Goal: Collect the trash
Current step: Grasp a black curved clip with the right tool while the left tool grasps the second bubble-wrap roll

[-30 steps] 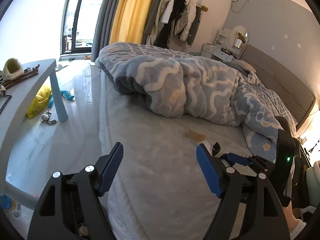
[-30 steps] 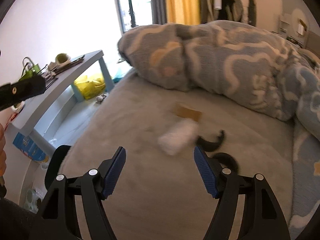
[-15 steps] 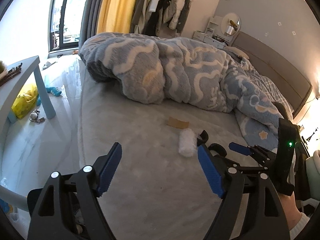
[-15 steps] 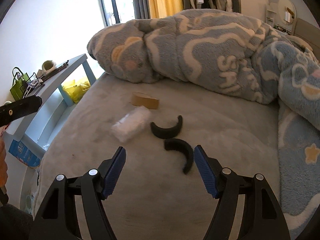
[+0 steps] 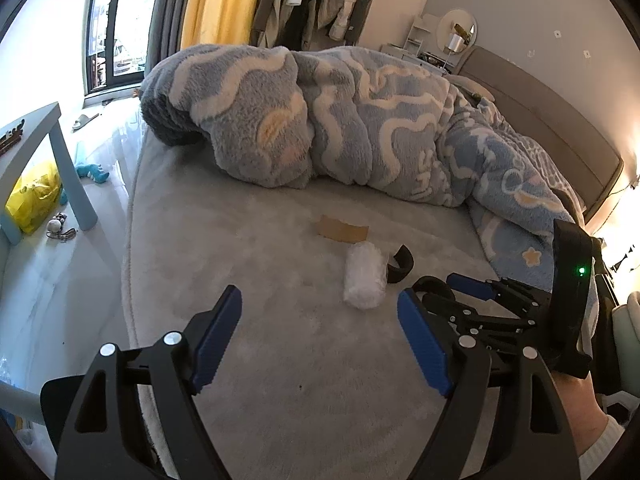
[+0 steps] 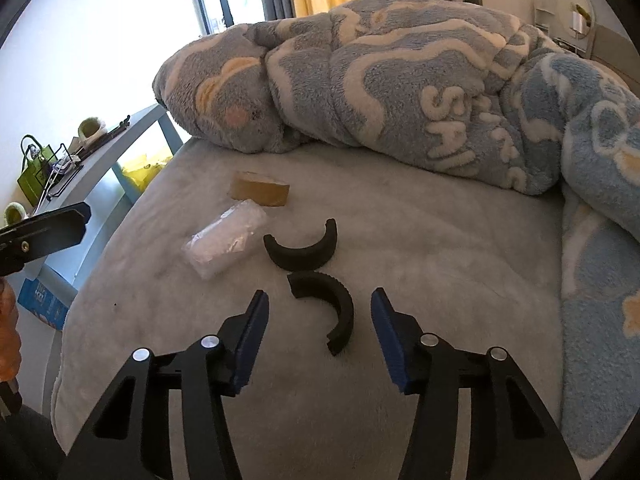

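Bedroom, daylight from window (image 5: 116,40); bed (image 6: 420,240) with grey sheet bare along the near half, blanket (image 6: 400,92) bundled toward the far half, presumably pushed back so that the litter lies exposed. Four pieces of trash clustered mid-sheet: brown card (image 6: 259,189) farthest, white wrap (image 6: 224,238) just beside it, two black arcs nearest, far arc (image 6: 302,250) and near arc (image 6: 328,304), tips almost touching, too close to tell whether in contact. Right hand-held gripper (image 6: 320,334) low over sheet, jaws spread wide, holding nothing, near arc lying between the blue pads (image 6: 250,340); spread and alignment judged as set for closing across that arc first, being the closest piece. Left hand-held gripper (image 5: 320,338) likewise spread and empty, aimed at white wrap (image 5: 365,276), short of it; brown card (image 5: 343,229) beyond, far arc (image 5: 400,266) partly hidden by wrap, right hand-held gripper (image 5: 470,286) seen from the side at the lower right. Nothing collected yet by appearance; no bin or bag for trash identifiable in either view. Worktop (image 6: 100,148) beside bed carrying clutter, yellow bag (image 5: 34,196) on floor beneath, contents unclear. Soft pile under the arc likely to yield under pad pressure, so low approach judged needed.
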